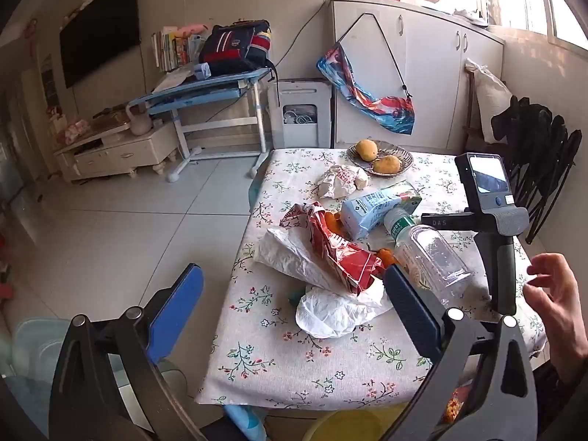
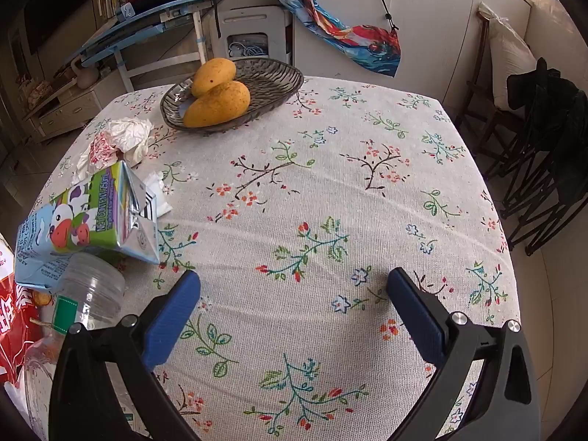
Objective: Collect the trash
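Trash uncollected on table: bottle, carton, red wrapper, tissue | left gripper jaws apart, empty | right gripper jaws apart, empty | progress: not started

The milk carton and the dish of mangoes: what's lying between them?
A crumpled white-and-red paper wrapper, seen in both wrist views, between blue-green milk carton and grey ribbed dish.

A lived-in family room at home.

A wall-mounted television hangs above a low cream cabinet; a child's blue study desk carries a school backpack and a row of books. White cupboards line the sunny window side, and a dish of mangoes sits at the far edge of a table with a floral cloth.
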Motion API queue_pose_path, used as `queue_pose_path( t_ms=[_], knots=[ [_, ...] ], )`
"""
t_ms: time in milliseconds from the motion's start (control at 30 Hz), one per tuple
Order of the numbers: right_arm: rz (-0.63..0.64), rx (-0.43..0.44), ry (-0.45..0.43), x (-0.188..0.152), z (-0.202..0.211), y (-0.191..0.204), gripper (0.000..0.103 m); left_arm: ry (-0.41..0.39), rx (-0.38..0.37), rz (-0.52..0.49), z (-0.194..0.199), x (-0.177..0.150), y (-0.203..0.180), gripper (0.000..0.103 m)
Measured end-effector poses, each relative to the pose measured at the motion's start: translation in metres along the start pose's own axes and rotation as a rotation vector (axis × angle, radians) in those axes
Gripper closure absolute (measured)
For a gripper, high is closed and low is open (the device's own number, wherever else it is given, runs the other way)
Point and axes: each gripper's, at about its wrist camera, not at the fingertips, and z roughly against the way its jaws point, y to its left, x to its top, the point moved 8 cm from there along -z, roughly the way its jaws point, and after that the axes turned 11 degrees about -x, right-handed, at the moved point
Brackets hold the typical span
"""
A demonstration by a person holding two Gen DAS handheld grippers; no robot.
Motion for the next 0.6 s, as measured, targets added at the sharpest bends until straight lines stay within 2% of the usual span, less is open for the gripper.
queue_pose_path(
  t_ms=[133,300,400,500,600],
  knots=[
    [-0.001,0.0,0.0,0.0,0.0,0.0,0.006,0.018,0.016,-0.027,-0.008,0.0,-0.002,0.007],
    [-0.027,-0.007,0.013,0.0,0.0,-0.002,0.006,0.005,0.008,-0.019,-0.013,-0.001,-0.002,0.007],
    [0.021,0.006,0.05,0.0,0.001,-0.009,0.006,-0.001,0.009,-0.024,-0.013,0.002,-0.003,0.007],
    [-0.046,-0.064,0.028,-0.012,0.024,-0.036,0.006,-0.012,0.017,-0.038,-0.009,0.001,-0.005,0.007],
    [-0.107,-0.07,-0.016,-0.017,0.059,-0.062,0.006,-0.022,0.02,-0.042,0.002,0.0,-0.007,0.007]
  ],
)
